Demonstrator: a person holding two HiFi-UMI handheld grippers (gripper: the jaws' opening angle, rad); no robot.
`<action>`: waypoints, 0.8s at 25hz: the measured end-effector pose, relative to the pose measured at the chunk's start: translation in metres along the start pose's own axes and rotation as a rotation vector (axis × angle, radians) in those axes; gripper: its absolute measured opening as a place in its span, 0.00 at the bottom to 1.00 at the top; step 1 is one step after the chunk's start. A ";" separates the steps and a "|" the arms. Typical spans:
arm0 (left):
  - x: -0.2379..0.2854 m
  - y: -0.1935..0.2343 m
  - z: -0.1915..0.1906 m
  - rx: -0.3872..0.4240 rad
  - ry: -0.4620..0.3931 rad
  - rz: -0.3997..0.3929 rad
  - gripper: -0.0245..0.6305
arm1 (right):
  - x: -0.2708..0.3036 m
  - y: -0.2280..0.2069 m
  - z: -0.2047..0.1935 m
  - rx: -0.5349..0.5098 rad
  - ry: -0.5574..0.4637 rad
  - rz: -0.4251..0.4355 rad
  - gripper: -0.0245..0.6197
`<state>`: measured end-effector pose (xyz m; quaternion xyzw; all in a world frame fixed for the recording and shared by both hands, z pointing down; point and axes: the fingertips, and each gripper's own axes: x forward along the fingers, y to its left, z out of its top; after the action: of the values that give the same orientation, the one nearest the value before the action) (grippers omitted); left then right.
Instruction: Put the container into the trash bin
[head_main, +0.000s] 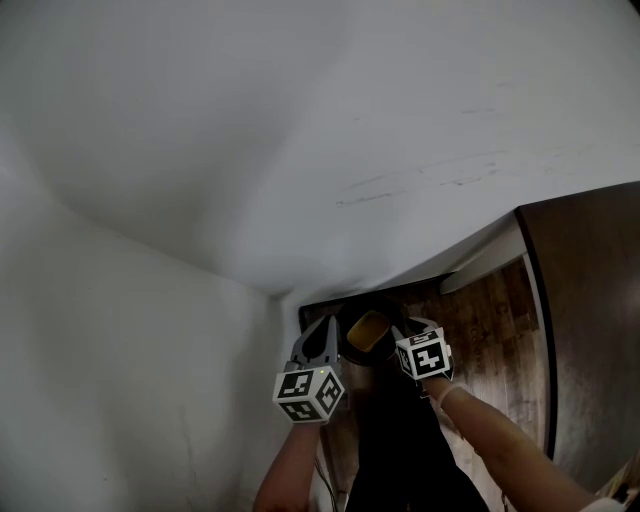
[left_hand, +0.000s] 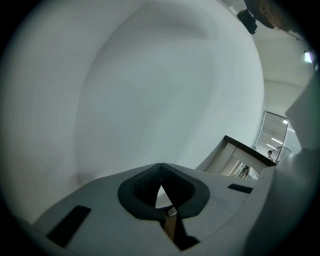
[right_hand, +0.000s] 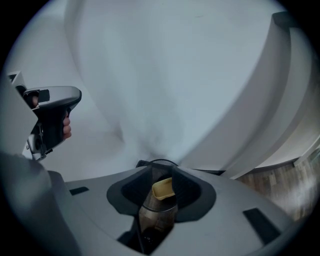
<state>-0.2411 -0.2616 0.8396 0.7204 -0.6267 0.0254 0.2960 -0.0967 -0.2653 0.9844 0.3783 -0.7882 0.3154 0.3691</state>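
With right gripper (right_hand: 162, 171) spread, straddles container (right_hand: 159, 210) loosely over trash bin (head_main: 395, 440); holds left gripper (left_hand: 161, 167) pressed together, empty. Seems light, rigid, slick; best pinched across its body.

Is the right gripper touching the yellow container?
Cannot tell. In the right gripper view the yellow container sits between the spread jaws of the right gripper, its edges close to both pads; neither gap nor contact shows plainly.
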 end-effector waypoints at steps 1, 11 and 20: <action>0.000 0.000 0.001 0.002 0.000 -0.001 0.07 | -0.001 0.000 0.002 0.000 -0.003 -0.001 0.24; -0.008 -0.017 0.027 0.037 -0.004 -0.013 0.07 | -0.032 0.008 0.027 -0.031 -0.042 0.013 0.23; -0.026 -0.044 0.057 0.070 -0.004 -0.032 0.07 | -0.081 0.017 0.051 -0.041 -0.094 0.020 0.21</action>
<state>-0.2254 -0.2627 0.7642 0.7404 -0.6143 0.0412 0.2696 -0.0925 -0.2666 0.8870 0.3772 -0.8148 0.2846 0.3360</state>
